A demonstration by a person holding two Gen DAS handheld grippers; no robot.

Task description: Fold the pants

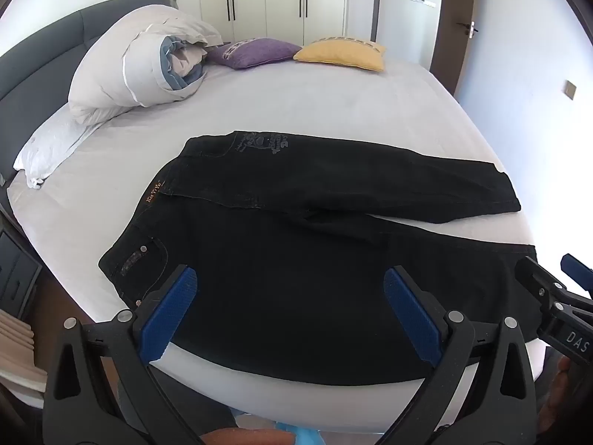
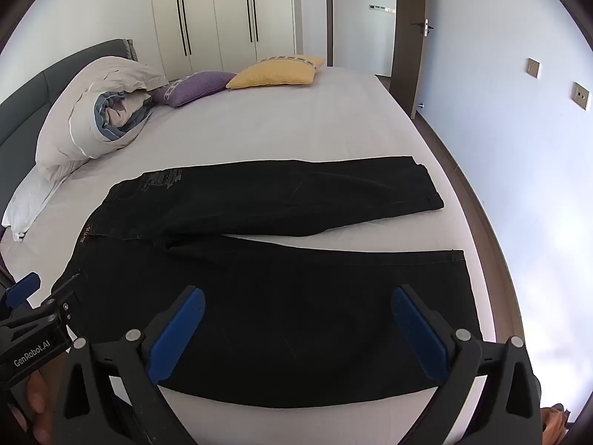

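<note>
— Jaws? Left gripper (image 1: 291,289) and right gripper (image 2: 298,309): spread wide, holding nothing, above near leg.

— Goods? Black pants (image 2: 281,296): flat on bed (image 2: 296,126), legs parted. Beyond: yellow cushion (image 2: 276,70), purple cushion (image 2: 192,87), rolled duvet (image 2: 92,115).

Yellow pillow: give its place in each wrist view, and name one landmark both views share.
Left wrist view: the yellow pillow lies at upper centre-right, at the far end of the bed, right of the purple pillow.
Right wrist view: the yellow pillow lies upper centre, again right of the purple pillow.
Shared landmark: the black pants spread flat in the foreground.
</note>
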